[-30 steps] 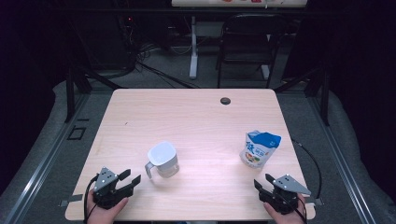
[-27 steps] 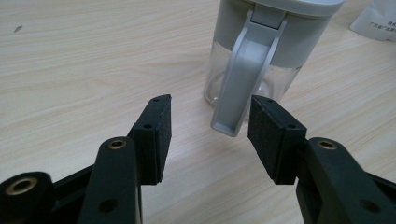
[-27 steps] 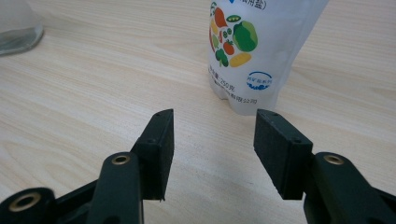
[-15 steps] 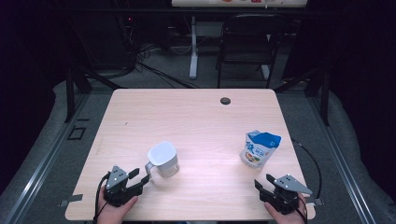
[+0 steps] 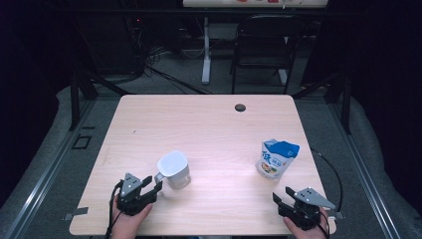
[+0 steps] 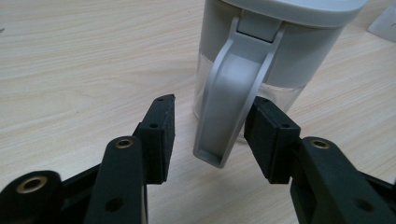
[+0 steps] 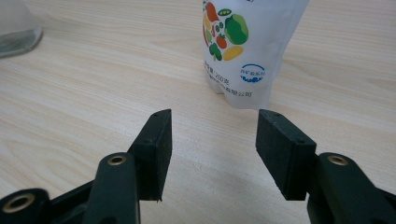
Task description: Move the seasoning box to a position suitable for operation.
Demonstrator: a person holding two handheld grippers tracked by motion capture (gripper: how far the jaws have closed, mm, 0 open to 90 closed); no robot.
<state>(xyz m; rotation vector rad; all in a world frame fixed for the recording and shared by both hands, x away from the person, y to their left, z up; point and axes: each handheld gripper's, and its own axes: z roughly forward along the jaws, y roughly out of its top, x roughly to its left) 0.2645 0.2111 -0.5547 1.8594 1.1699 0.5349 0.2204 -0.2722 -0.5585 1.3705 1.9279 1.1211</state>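
A clear pitcher [image 5: 173,169] with a grey-white lid stands on the wooden table [image 5: 199,124], left of the middle. Its grey handle [image 6: 224,107] points toward my left gripper [image 5: 153,183]. In the left gripper view the handle sits between the jaws of the left gripper [image 6: 212,116], which have just been closing. The right pad is at the handle and the left pad stands clear of it. A white and blue pouch [image 5: 276,158] printed with vegetables [image 7: 247,46] stands upright at the right. My right gripper [image 5: 282,194] is open and empty, a short way in front of the pouch [image 7: 212,126].
A black chair [image 5: 261,45] and cables stand on the floor beyond the table's far edge. A dark round grommet [image 5: 240,107] sits near that edge. The pitcher's base [image 7: 18,28] shows at the far left of the right gripper view.
My left gripper has moved right and forward to the pitcher, so its handle now lies between the jaws. The right gripper, pitcher and pouch have stayed put.
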